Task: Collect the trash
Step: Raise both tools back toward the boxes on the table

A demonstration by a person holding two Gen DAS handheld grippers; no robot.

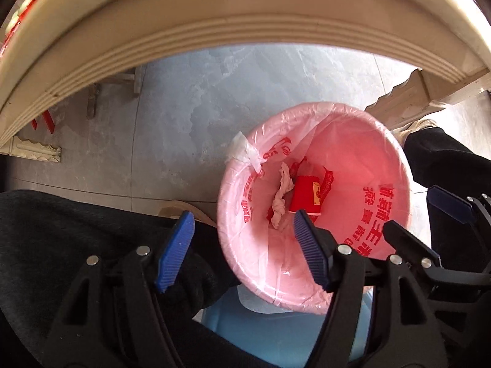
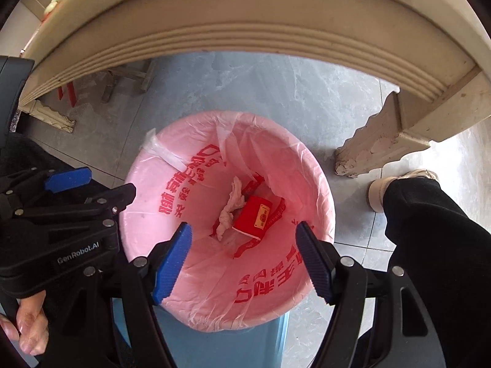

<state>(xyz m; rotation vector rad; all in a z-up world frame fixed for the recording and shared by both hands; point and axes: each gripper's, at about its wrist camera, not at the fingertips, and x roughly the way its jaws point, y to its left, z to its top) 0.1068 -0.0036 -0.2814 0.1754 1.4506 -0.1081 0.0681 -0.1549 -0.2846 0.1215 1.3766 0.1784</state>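
Near the end of a drop step, by the look of it: in the blue bin [image 2: 221, 346] with pink liner bag [image 2: 190, 202], one red paper cup [image 2: 254, 216] and one crumpled tissue [image 2: 230, 208], touching, at the bottom. Both held above the rim: left gripper [image 1: 244, 247] and right gripper [image 2: 245, 259], two in all, spread wide, gripping nothing. Next, probably: turn away toward the table [image 2: 245, 27] for more trash.

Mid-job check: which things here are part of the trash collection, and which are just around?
Part of the job:
- pink-lined bin
- red paper cup inside it
- crumpled tissue inside it
- left gripper, open
- right gripper, open

Just around:
- cream table
- carved table leg
- wooden stool
- person's shoe
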